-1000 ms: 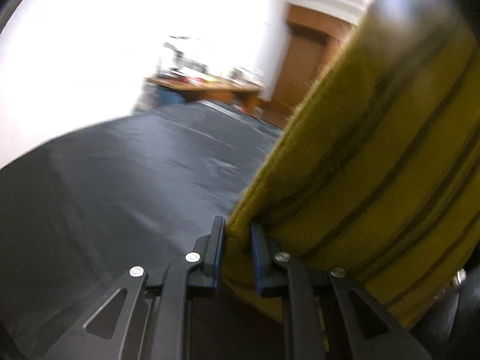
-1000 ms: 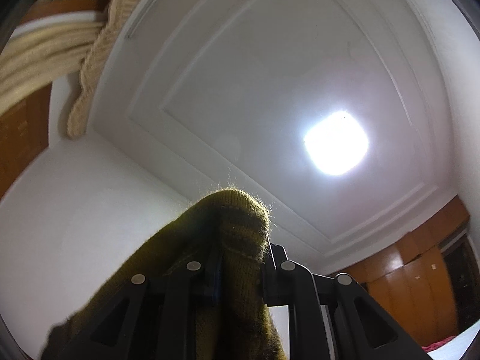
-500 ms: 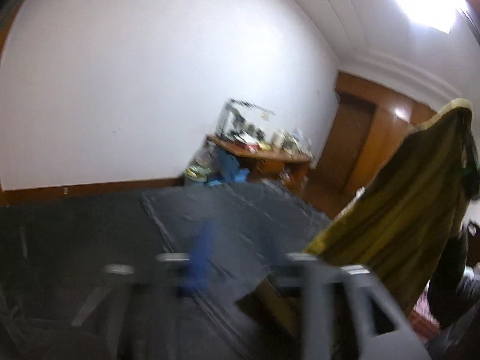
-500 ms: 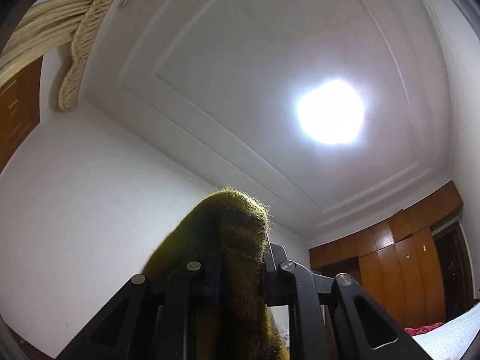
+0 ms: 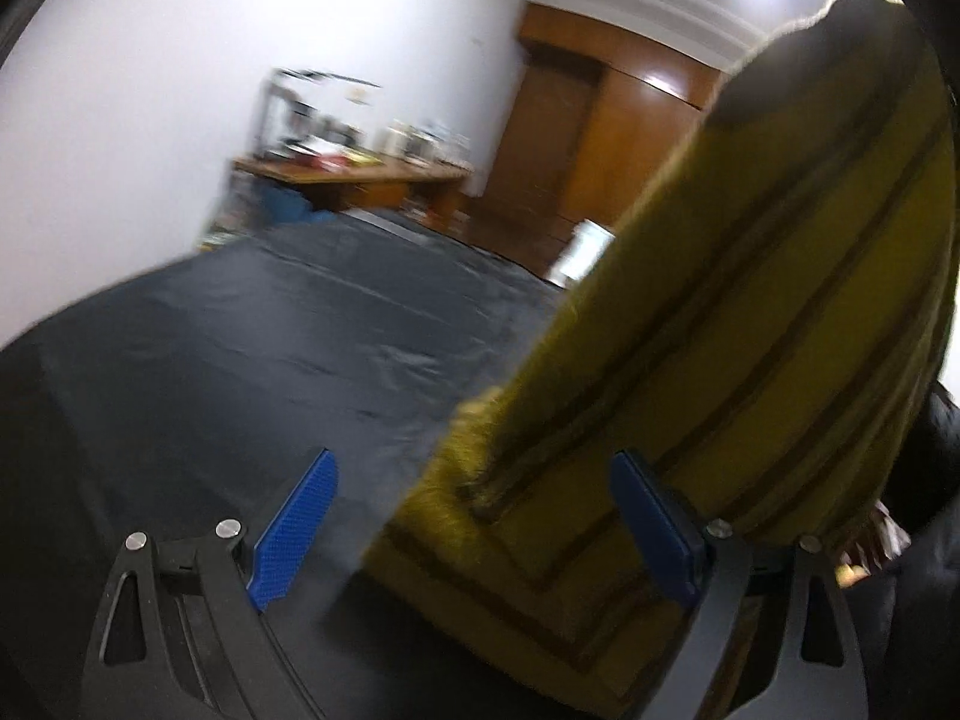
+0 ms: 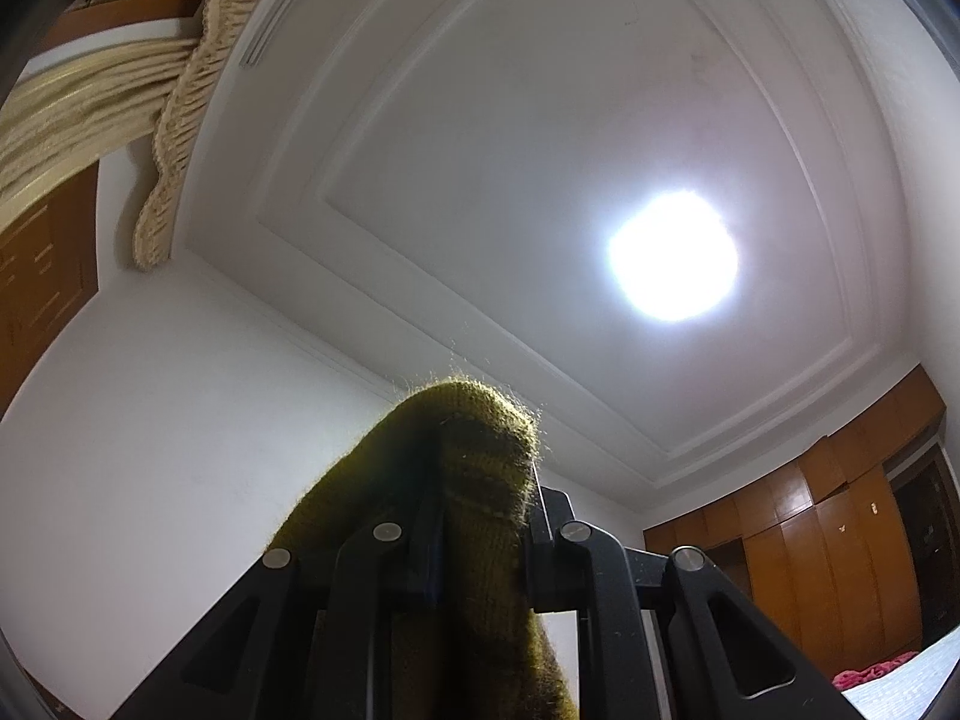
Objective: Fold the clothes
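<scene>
Sweater (image 5: 750, 324) hangs right of the dark sheet (image 5: 288, 324); desk (image 5: 354, 174) behind the sheet, wardrobe (image 5: 600, 138) right of the desk.

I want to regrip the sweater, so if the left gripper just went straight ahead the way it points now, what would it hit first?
Probably the yellow striped sweater: its lower edge hangs between the open fingers of the left gripper. Past it lies the dark sheet. Depth is blurred, so contact is a guess.
</scene>
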Demonstrator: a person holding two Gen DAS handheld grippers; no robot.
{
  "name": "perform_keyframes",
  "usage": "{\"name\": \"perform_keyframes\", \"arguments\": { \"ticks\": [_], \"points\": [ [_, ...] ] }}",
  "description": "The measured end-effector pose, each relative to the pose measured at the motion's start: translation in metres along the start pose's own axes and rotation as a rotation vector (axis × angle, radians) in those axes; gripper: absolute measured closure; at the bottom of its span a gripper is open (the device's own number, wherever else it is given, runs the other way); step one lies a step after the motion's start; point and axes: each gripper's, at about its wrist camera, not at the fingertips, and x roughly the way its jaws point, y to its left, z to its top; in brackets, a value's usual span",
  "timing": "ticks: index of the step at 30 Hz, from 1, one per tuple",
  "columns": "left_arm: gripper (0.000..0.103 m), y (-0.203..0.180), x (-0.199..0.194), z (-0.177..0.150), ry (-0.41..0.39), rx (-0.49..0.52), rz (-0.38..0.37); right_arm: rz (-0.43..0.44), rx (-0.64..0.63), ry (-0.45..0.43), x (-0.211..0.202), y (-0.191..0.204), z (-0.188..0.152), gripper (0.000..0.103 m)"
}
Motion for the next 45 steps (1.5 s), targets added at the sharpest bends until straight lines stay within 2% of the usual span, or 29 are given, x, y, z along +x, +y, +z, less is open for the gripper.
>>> {"name": "perform_keyframes", "arguments": {
  "ticks": [3, 7, 9, 11, 12, 16, 20, 24, 26, 32, 38, 41, 45],
  "points": [
    [0.009, -0.002, 0.013, 0.004, 0.033, 0.035, -0.111, 0.002, 0.002, -0.014, -0.004, -0.002, 0.004, 0.085],
    [0.012, 0.001, 0.023, 0.009, 0.046, 0.029, -0.237, 0.002, -0.015, -0.034, -0.005, 0.006, 0.012, 0.085],
    [0.032, -0.002, 0.030, 0.008, 0.067, 0.041, -0.239, -0.001, -0.031, -0.040, 0.001, 0.012, 0.013, 0.085],
    [0.070, -0.008, 0.038, 0.005, 0.097, 0.064, -0.200, -0.001, -0.047, -0.036, 0.004, 0.013, 0.010, 0.085],
    [0.084, -0.012, 0.040, 0.002, 0.113, 0.075, -0.176, -0.001, -0.050, -0.031, 0.006, 0.014, 0.008, 0.085],
    [0.086, -0.015, 0.036, -0.005, 0.110, 0.071, -0.070, -0.013, -0.053, 0.006, 0.011, 0.010, -0.001, 0.085],
    [0.087, -0.022, -0.010, -0.011, 0.041, 0.004, 0.098, -0.048, -0.059, 0.043, 0.018, 0.003, -0.009, 0.085],
    [0.087, -0.026, -0.074, -0.003, -0.121, -0.105, 0.312, -0.084, -0.065, 0.080, 0.026, -0.005, -0.017, 0.085],
    [0.087, -0.032, -0.114, 0.003, -0.230, -0.155, 0.405, -0.102, -0.069, 0.098, 0.029, -0.008, -0.022, 0.085],
    [0.087, -0.076, -0.234, 0.011, -0.552, -0.206, 0.647, -0.129, -0.045, 0.159, 0.036, -0.017, -0.036, 0.085],
    [0.087, -0.142, -0.316, 0.000, -0.812, -0.194, 0.857, -0.084, 0.032, 0.249, 0.040, -0.013, -0.054, 0.085],
    [0.088, -0.178, -0.342, -0.008, -0.893, -0.165, 0.949, -0.041, 0.079, 0.300, 0.041, -0.009, -0.063, 0.085],
    [0.087, -0.210, -0.377, -0.019, -0.979, -0.170, 0.999, 0.021, 0.126, 0.355, 0.039, -0.006, -0.071, 0.085]
  ]
}}
